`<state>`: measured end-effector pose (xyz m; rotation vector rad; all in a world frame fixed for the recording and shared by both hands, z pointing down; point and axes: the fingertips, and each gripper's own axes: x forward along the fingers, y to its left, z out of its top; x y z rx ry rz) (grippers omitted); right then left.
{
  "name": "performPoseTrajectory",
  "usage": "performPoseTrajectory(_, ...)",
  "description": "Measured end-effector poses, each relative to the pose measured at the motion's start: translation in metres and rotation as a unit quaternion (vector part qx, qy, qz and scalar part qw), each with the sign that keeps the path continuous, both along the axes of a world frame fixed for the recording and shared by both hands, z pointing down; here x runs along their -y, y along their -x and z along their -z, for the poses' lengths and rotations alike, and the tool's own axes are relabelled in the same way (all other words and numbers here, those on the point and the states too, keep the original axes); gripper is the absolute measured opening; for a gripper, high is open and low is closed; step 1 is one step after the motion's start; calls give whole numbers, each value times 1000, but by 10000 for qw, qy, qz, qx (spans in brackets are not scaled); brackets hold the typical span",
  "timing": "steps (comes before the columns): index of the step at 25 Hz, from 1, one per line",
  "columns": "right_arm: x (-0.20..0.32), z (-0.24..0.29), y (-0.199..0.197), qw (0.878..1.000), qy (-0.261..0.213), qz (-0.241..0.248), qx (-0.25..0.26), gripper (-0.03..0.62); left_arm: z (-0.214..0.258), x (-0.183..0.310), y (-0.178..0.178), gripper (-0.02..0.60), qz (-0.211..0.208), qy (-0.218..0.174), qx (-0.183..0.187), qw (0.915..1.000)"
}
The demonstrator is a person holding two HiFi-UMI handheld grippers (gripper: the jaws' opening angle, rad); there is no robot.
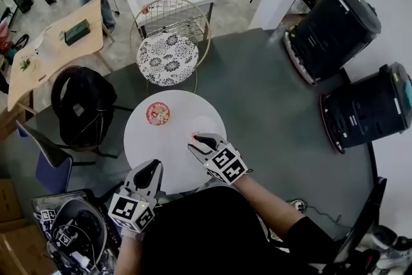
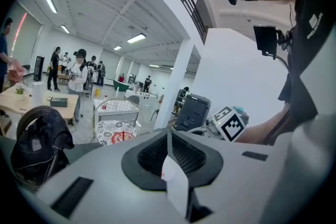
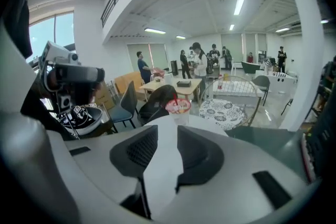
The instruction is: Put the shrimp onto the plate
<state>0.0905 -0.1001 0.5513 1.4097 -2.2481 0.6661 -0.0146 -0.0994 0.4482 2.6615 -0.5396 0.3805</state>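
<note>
Shrimp: a small pink-red spot that I take for the shrimp lies toward the right edge of the round white table, touching or just beside the tip of the right gripper. It is too small to be sure of.
Plate: a pale, faint disc at that same spot, barely distinct from the tabletop; the shrimp seems to rest at its near rim.
Right gripper: held over the table's near-right part, fingers partly apart. Its own view shows only bare white tabletop through the gap, so it grips nothing.
Left gripper: at the table's near edge, well away from the plate, fingers pressed together and empty.
Progress: by my reading the shrimp is already down and let go. What remains is to check that it lies properly on the plate rather than off its rim, then draw the hand away.
Surface: smooth, bare and white; a cup with a red lid stands left of the plate, toward the far edge.
Room: dark grey floor, a wire chair with a patterned cushion beyond the far edge, a black backpack on a chair to the left, a wooden table, two black machines on the right, and people standing far off.
</note>
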Motion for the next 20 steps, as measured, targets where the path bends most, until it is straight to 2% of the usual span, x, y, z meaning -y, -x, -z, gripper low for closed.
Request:
performPoseTrajectory(5,-14,65,9,9972,-616,-243,352,54,17,-2,-14,9,-381,-91,-296,9988)
performPoseTrajectory(12,-35,125,17,9902,-1161,-472,617,35,39,-12,-34,8,-1042,-30,-591,9928)
performPoseTrajectory(20,-48,173,16,9754,-1869,-874,776,34,64,-7,-38,8,-1302,-52,-1019,9862)
